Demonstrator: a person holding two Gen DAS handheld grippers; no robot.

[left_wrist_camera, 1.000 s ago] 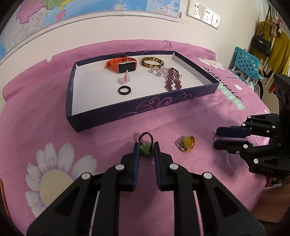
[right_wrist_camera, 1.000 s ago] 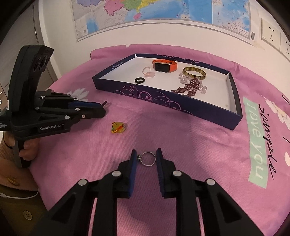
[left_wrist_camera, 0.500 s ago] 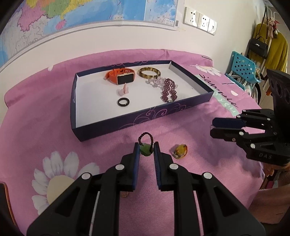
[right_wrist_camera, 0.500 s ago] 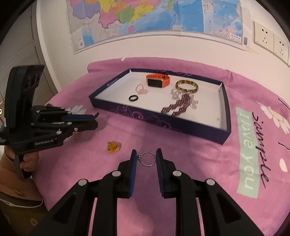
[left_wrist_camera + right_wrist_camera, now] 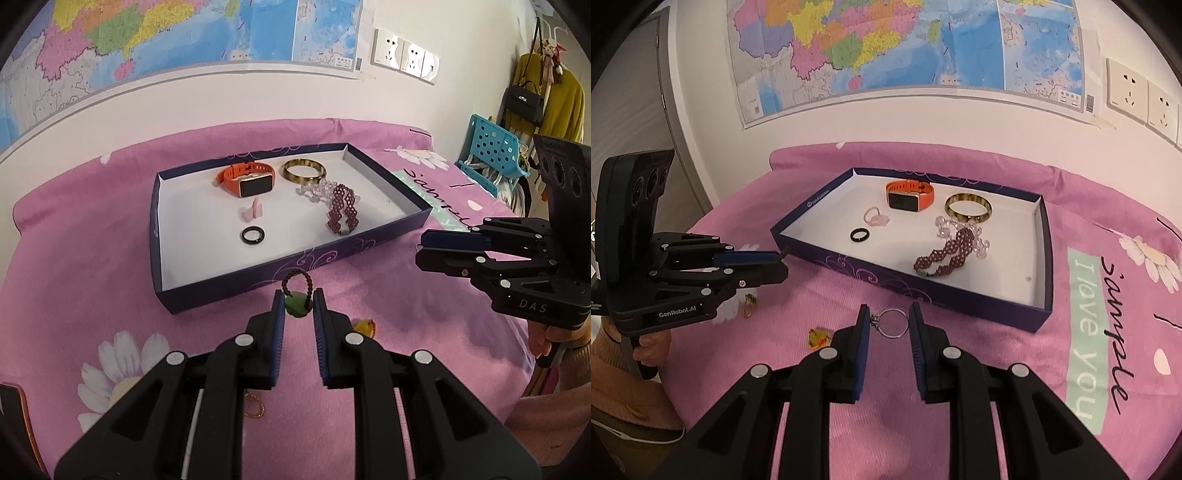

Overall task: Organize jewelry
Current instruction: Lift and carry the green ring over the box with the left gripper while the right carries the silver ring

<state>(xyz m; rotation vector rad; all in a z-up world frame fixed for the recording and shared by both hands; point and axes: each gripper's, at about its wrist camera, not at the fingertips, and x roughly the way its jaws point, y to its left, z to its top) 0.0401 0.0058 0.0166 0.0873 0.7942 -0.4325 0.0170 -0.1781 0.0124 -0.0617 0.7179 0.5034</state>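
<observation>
My left gripper (image 5: 299, 301) pinches a dark bead loop with a green stone (image 5: 297, 305); my right gripper (image 5: 888, 322) nips a thin silver ring (image 5: 893, 323) — both jaws angled down, near the navy tray (image 5: 1046, 258) on the pink tabletop (image 5: 997, 354).

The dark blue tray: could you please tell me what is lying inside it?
Inside the tray: an orange watch, a gold bangle, a black ring, a pink ring, a maroon beaded bracelet partly covering clear beads. The near wall hides a floor strip.

Both tools, the left tool (image 5: 299, 308) and right tool (image 5: 888, 323), rose with their jewelry.
</observation>
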